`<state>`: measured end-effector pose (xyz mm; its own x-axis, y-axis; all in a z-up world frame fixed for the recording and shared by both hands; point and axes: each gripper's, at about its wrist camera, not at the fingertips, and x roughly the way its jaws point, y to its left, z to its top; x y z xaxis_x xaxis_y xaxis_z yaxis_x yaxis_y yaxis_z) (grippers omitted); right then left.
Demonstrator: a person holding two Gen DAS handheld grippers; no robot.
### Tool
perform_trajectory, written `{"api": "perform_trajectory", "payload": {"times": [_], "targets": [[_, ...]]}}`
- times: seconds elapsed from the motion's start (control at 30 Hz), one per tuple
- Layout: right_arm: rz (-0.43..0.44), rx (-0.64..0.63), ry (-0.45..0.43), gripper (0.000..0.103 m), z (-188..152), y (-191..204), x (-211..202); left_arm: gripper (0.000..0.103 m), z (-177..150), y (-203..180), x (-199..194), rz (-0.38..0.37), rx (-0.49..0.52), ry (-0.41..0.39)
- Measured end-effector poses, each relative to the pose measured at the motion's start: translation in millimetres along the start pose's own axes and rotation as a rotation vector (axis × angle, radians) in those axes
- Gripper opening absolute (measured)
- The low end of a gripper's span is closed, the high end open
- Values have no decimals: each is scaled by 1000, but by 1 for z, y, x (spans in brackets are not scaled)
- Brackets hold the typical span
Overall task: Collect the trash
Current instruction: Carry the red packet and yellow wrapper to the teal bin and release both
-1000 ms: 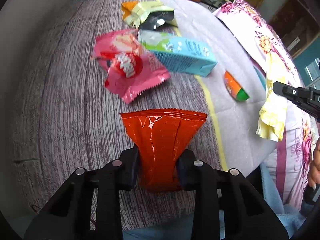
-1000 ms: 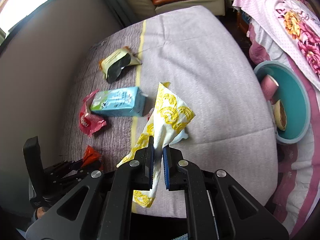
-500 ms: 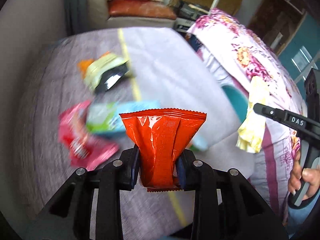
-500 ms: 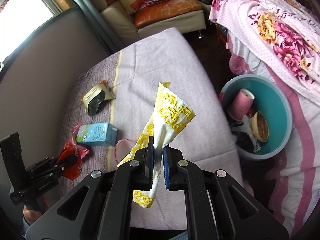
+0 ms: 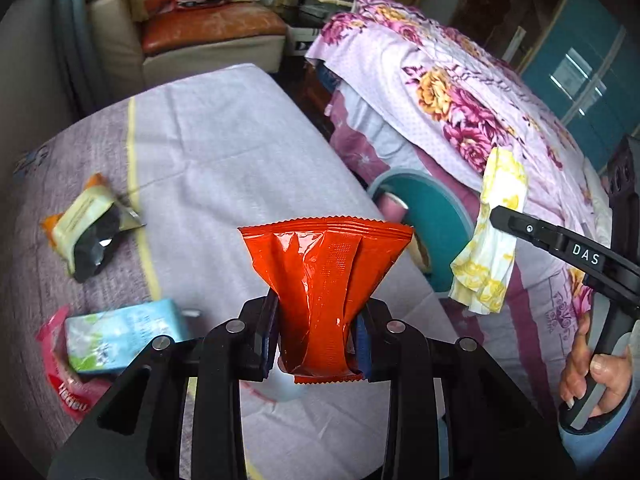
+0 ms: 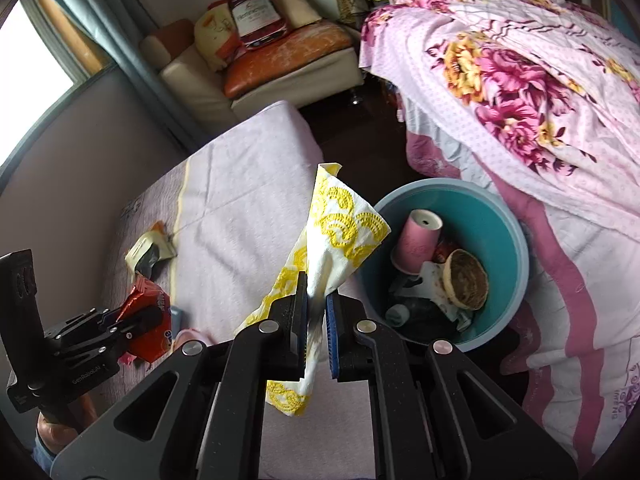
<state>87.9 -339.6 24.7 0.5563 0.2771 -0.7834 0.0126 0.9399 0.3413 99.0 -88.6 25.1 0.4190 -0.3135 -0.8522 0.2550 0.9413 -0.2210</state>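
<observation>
A low table (image 5: 224,152) draped in a pale lilac cloth with a yellow stripe stood in a cluttered room, with a cream sofa (image 6: 256,76) behind it and a bed under a pink floral quilt (image 6: 520,92) to the right. On the floor between table and bed sat a teal bin (image 6: 508,280), already holding a pink paper cup (image 6: 416,244), a brownish bowl-shaped piece (image 6: 466,278) and some darker scraps that were hard to make out.

The left gripper (image 5: 318,338) was clamped on a red-orange wrapper (image 5: 326,276), its jaws pinching the lower part of the packet so that the crimped top edge fanned out above them. It was held up over the table's near end. In the right wrist view the same gripper (image 6: 132,320) appeared at the lower left, the wrapper (image 6: 146,312) crumpled in its grip.

The right gripper (image 6: 318,320) was closed tight on a white napkin with yellow print (image 6: 340,232), which stood up between the narrow jaws and also trailed below them. It hung just beside the bin's near rim (the left wrist view showed the napkin (image 5: 494,236) dangling in front of the bin (image 5: 440,208), with the person's hand (image 5: 592,372) on the handle).

Left on the table were a green and black pouch (image 5: 88,232), a light blue carton (image 5: 120,336) and, partly under the carton, a pink wrapper (image 5: 60,384).
</observation>
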Motion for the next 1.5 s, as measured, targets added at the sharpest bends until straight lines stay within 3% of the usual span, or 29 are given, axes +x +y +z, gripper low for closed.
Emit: {"api": "perform_trajectory", "payload": {"times": [0.5, 1.13, 1.2, 1.3, 1.37, 1.5], "targets": [[-95, 98, -56, 8, 27, -78, -7, 32, 45, -81, 75, -70, 116, 68], [-142, 183, -31, 8, 41, -123, 10, 33, 68, -122, 141, -129, 176, 136], [-148, 185, -25, 8, 41, -125, 11, 38, 69, -124, 146, -128, 177, 144], [-152, 194, -23, 8, 41, -128, 12, 56, 70, -125, 150, -125, 173, 148], [-155, 198, -22, 8, 42, -129, 13, 74, 71, -125, 152, -113, 174, 142], [-160, 202, -17, 8, 42, -130, 14, 85, 71, -124, 148, -105, 176, 126]]}}
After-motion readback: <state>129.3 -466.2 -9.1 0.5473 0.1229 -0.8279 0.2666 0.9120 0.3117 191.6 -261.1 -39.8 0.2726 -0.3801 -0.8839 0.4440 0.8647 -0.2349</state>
